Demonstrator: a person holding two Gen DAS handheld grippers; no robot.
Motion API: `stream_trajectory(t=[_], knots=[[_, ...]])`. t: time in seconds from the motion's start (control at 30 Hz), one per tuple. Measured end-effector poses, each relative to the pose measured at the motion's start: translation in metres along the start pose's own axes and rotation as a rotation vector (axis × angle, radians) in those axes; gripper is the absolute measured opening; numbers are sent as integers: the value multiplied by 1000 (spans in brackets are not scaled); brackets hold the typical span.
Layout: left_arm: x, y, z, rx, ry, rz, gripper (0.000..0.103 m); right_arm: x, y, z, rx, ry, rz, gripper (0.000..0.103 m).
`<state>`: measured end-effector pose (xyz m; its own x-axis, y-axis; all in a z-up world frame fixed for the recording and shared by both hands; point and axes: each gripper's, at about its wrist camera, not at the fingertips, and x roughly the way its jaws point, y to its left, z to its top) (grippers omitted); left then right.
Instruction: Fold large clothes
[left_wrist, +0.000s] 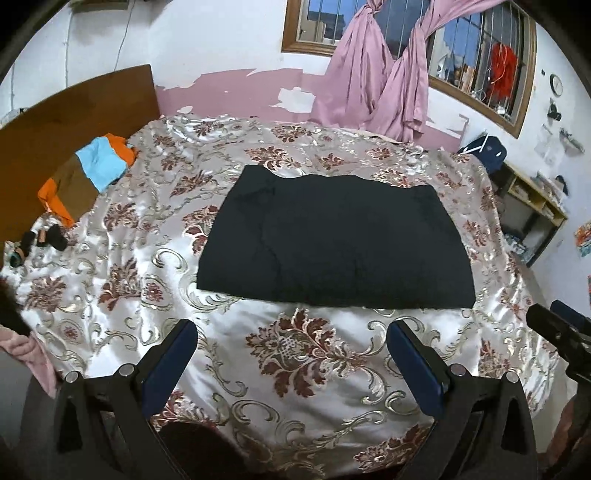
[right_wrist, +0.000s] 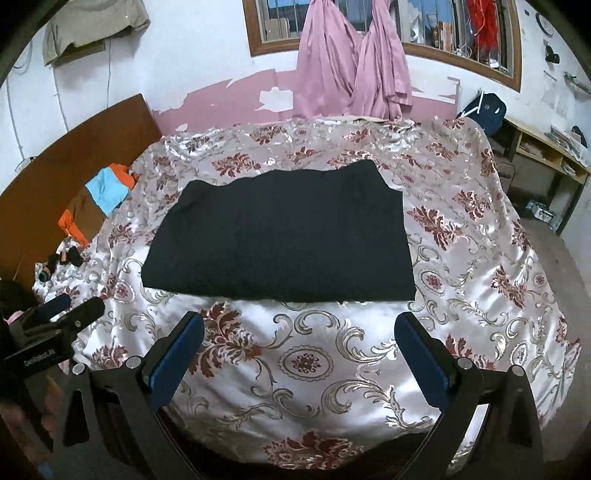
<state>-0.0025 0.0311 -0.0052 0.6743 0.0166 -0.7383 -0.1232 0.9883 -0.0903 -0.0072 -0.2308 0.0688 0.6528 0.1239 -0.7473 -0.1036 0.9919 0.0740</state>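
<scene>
A black garment (left_wrist: 336, 236) lies flat in a folded rectangle in the middle of the bed; it also shows in the right wrist view (right_wrist: 280, 232). My left gripper (left_wrist: 291, 332) is open and empty, held back above the near part of the bedspread, short of the garment's near edge. My right gripper (right_wrist: 301, 325) is open and empty too, at the same distance from the garment. The left gripper also shows at the left edge of the right wrist view (right_wrist: 70, 310), and the right gripper at the right edge of the left wrist view (left_wrist: 554, 317).
The bed has a shiny floral bedspread (left_wrist: 295, 354) and a wooden headboard (left_wrist: 74, 103) at the left. A folded orange, brown and blue cloth (left_wrist: 88, 173) and small dark items (left_wrist: 48, 238) lie near the headboard. Pink curtains (left_wrist: 373, 81) hang behind. A shelf unit (left_wrist: 532, 206) stands at the right.
</scene>
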Motion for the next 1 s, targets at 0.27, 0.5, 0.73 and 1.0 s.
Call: stream_trajectory(t=[0.27,0.5,0.73,1.0], knots=[[-9,-9,7,27,-14,48,103,0,5,0,-12,-15,-5,101],[-11,-14,8,38,-15,44,103,-9,7,4,-5,-39,-2,101],[-11,-14,8,37,-12,42,103,-14,14,5,-14,-59,4,101],[-11,-14,6,38,-6,34,103,-13,14,4,-14,-57,6,101]])
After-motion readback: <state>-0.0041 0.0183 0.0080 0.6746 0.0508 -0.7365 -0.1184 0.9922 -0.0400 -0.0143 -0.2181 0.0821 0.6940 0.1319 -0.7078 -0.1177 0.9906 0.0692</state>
